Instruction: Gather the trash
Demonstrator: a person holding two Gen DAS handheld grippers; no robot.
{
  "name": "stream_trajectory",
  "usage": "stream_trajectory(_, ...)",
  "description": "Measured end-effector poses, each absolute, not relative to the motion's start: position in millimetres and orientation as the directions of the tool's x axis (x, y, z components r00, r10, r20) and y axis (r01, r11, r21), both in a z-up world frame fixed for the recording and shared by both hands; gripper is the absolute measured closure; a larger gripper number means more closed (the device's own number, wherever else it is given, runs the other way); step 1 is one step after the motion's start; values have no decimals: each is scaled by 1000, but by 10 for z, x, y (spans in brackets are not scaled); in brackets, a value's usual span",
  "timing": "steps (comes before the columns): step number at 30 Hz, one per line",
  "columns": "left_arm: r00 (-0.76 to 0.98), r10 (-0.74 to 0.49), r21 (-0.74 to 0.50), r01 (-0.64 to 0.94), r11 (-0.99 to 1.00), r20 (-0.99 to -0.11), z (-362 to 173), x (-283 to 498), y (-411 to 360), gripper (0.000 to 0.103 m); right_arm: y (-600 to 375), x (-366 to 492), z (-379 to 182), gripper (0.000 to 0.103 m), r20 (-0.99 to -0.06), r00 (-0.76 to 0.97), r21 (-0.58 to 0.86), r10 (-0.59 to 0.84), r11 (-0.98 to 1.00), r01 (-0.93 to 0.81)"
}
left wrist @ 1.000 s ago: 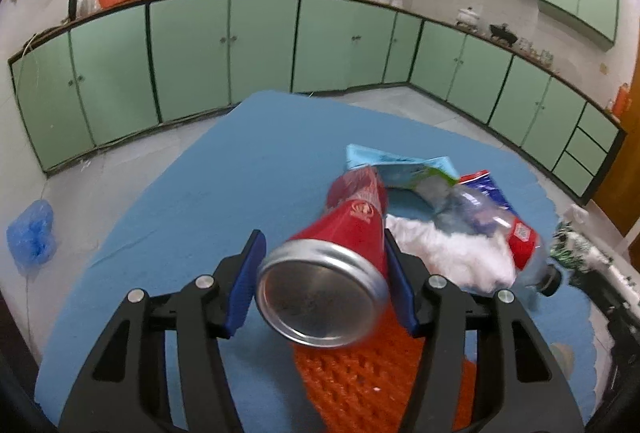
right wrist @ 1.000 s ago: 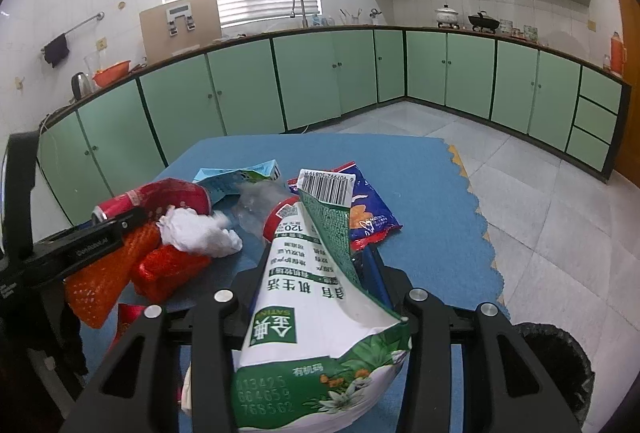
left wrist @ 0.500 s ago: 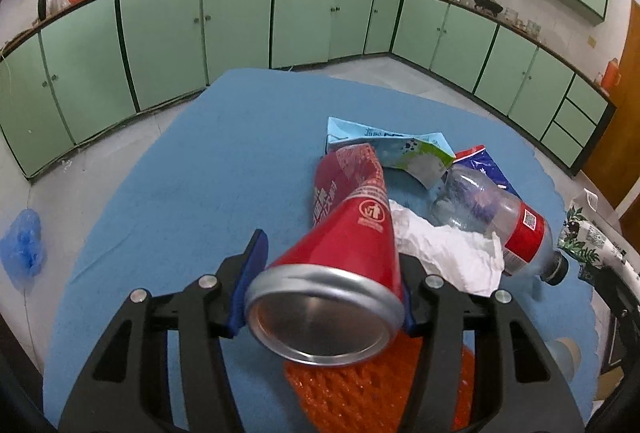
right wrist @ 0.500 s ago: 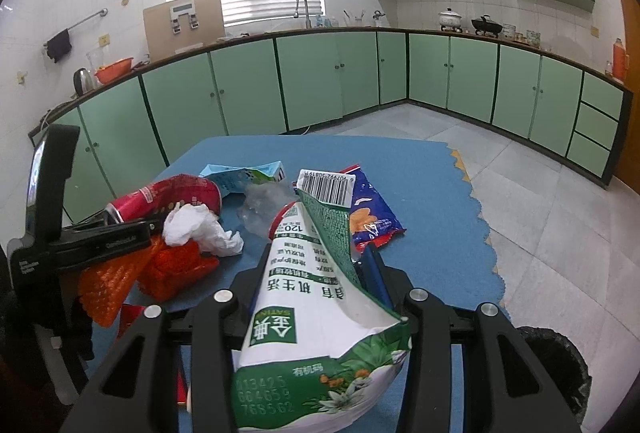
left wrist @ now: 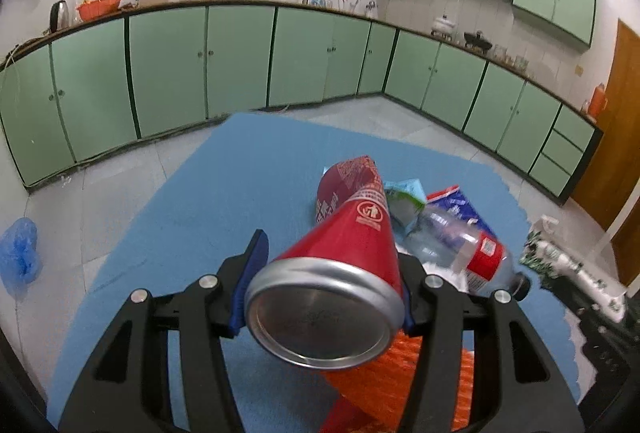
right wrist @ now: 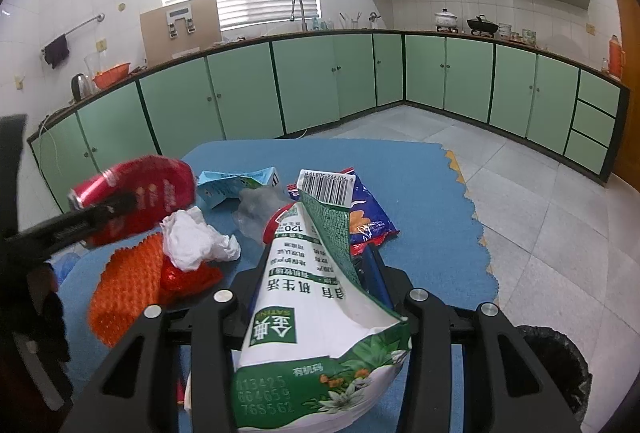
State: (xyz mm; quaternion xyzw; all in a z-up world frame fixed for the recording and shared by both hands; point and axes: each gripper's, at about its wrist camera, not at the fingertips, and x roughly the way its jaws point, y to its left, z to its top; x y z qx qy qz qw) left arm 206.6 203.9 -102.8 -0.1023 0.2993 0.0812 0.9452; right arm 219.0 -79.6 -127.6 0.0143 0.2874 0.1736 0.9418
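Red aluminium fills the left wrist view: a dented soda can (left wrist: 344,269) is clamped between the blue pads of the left gripper (left wrist: 326,289), base toward the camera, lifted clear of the blue mat (left wrist: 240,193). Taking the can as landmark, the rest of the litter lies just beyond and to its right: a crushed clear bottle (left wrist: 460,253) with a red label, a light blue carton (right wrist: 236,183) behind that, a blue snack wrapper (right wrist: 368,221) further right. Directly under the can sits orange netting (right wrist: 128,285), with a crumpled white tissue (right wrist: 196,237) resting on it. Well to the can's right, the right gripper (right wrist: 316,297) holds a flattened green and white milk carton (right wrist: 316,313) in a narrow pinch. On the floor past that carton, at the lower right, is a black bin (right wrist: 556,361).

Risks, as I judge them: the can is round and slick, gripped near its base with most of its length sticking out forward, so a quick swing toward the bin could let it pivot or slip out. The carton is limp and creased; it could fold and slide from the pads. Both hands heading for one bin might also collide.

Readable print: a barcode on the carton's flap, "120", upside-down Chinese characters, "SATINE" on a green square, and faint digits "13425 / 66465 / 768562". The can bears a tidy-man litter symbol
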Motion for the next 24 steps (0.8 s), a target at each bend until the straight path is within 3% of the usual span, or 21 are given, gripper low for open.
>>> stream_trajectory(12, 901, 36, -163, -118, 980, -433, -467, 1876, 1527, 50, -1107, 2015, -879, 59, -450, 839, 116, 305, 952, -284)
stream_trajectory(24, 885, -197, -190, 126, 974, -422, -495, 1818, 412, 50, -1853, 1622, -683, 59, -410, 895, 103, 174, 984, -144)
